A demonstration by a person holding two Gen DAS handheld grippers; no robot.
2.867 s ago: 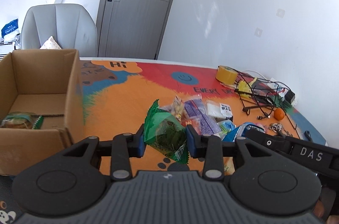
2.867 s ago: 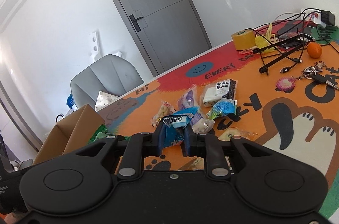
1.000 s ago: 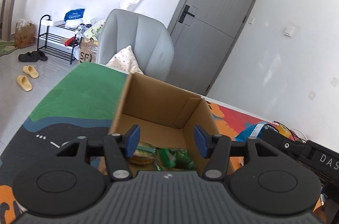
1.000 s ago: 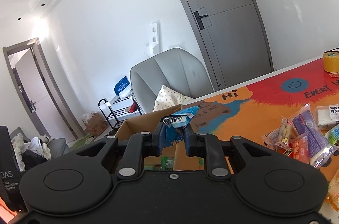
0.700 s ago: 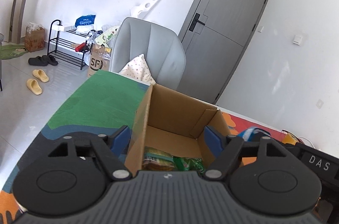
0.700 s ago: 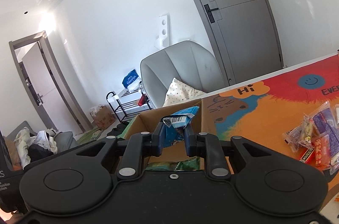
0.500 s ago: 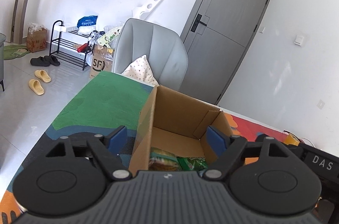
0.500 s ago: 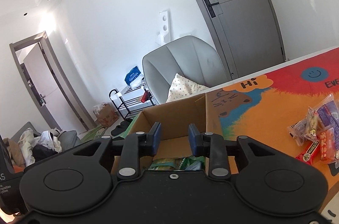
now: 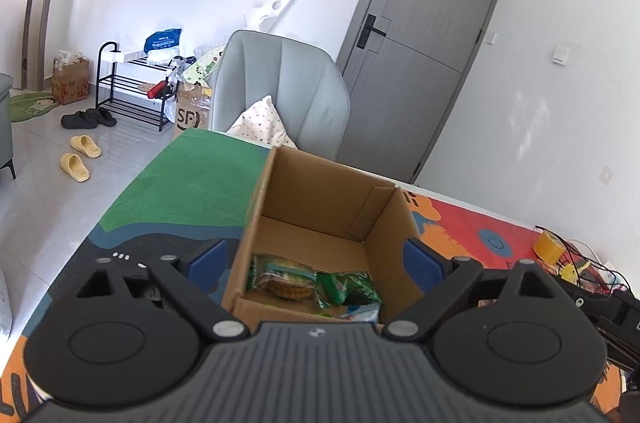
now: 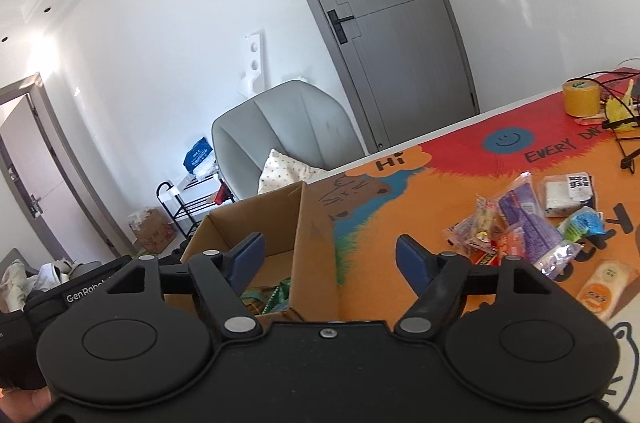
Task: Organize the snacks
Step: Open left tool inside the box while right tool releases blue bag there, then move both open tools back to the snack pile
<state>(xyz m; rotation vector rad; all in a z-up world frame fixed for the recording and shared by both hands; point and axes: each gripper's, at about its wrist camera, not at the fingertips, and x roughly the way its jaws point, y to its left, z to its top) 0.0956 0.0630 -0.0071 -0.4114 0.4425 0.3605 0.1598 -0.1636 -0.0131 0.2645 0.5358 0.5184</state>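
Right hand-held gripper (image 10: 330, 257) opening, blue packet (image 9: 362, 312) dropped into box (image 9: 320, 207)

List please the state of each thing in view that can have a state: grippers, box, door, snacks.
left gripper: jaws opening, nothing between them.
right gripper: jaws opening, nothing between them.
cardboard box: open on top, a few packets in its near end.
green snack packet: lying inside the box.
loose snack packets: scattered on the table, outside the box.
grey door: shut.
tape roll: standing on the table.
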